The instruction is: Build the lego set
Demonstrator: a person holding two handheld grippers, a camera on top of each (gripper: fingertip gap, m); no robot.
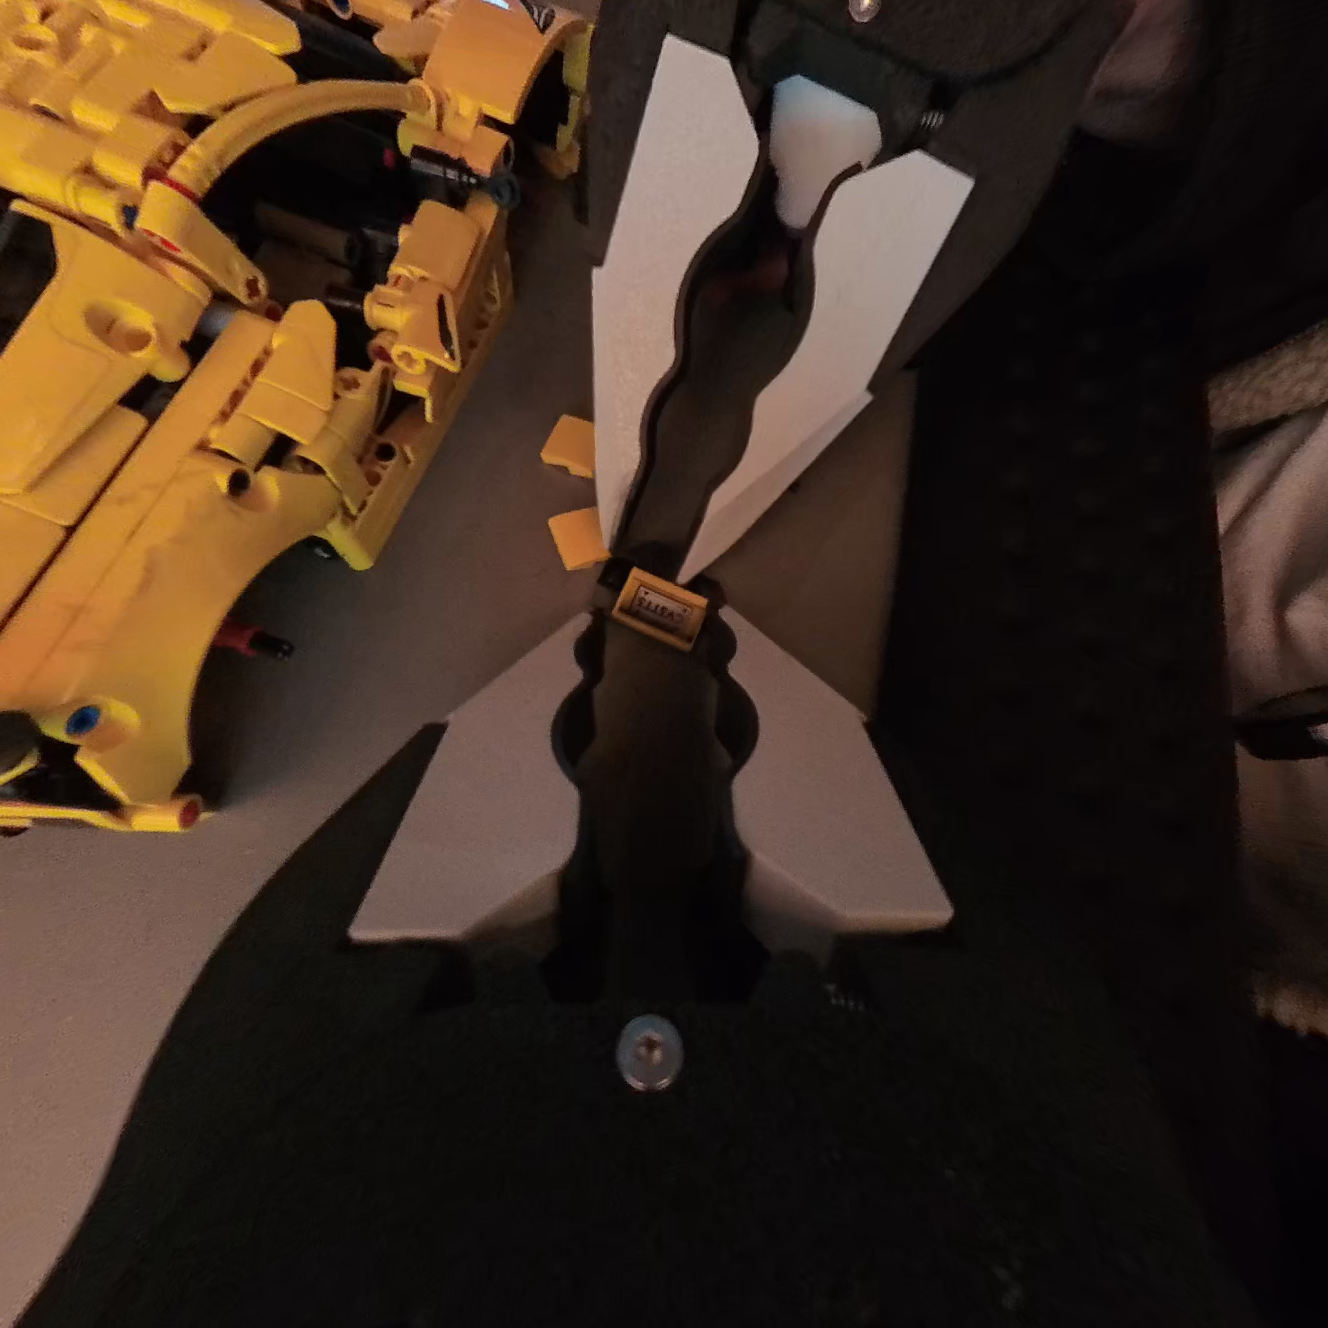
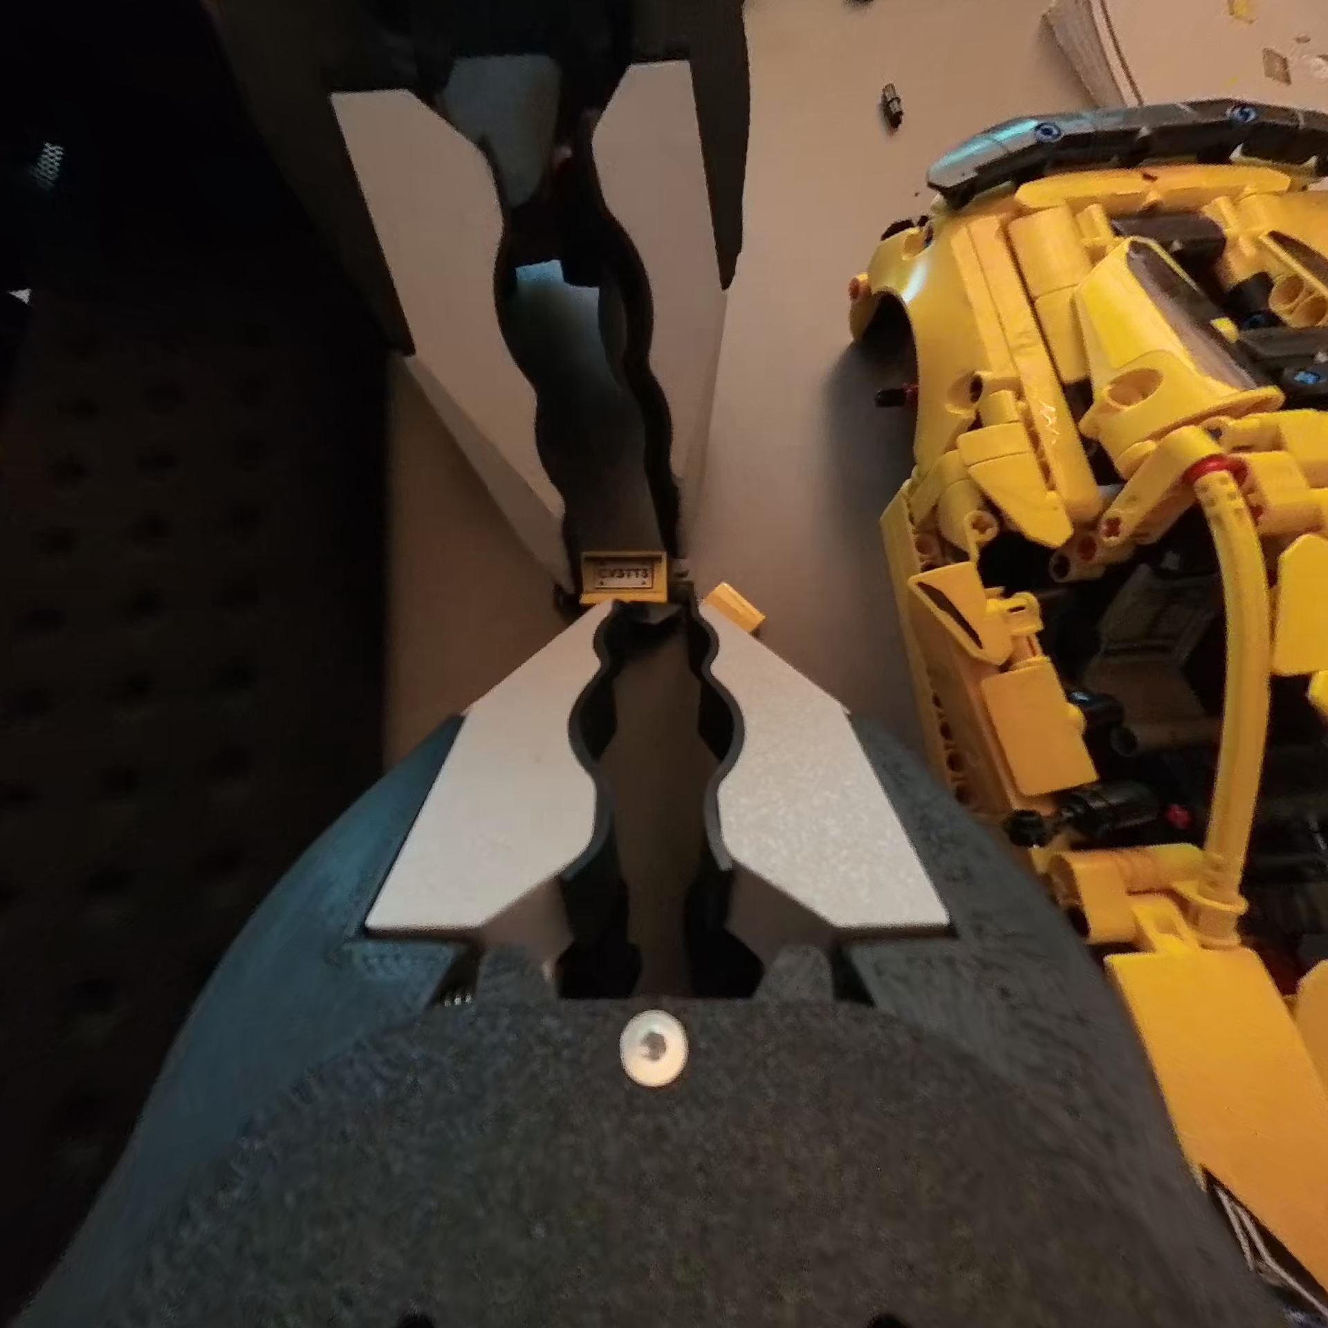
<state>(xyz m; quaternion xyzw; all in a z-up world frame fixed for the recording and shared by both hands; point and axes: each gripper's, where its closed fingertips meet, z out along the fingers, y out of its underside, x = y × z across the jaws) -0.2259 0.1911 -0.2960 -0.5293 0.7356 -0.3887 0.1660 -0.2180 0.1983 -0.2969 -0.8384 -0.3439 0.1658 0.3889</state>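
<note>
A small yellow tile with a printed plate sits in the tips of my left gripper, which is shut on it. It also shows in the right wrist view. My right gripper meets the left one tip to tip and is shut on a small dark piece that touches the tile. The right gripper comes in from the top of the left wrist view. The large yellow lego car lies on the table beside both grippers, and shows in the right wrist view.
Two loose yellow pieces lie on the grey table just under the grippers; one shows in the right wrist view. A red and black pin lies by the car. A small black part lies farther off. A dark perforated mat borders the table. Left and right tips are no more than a few centimetres apart.
</note>
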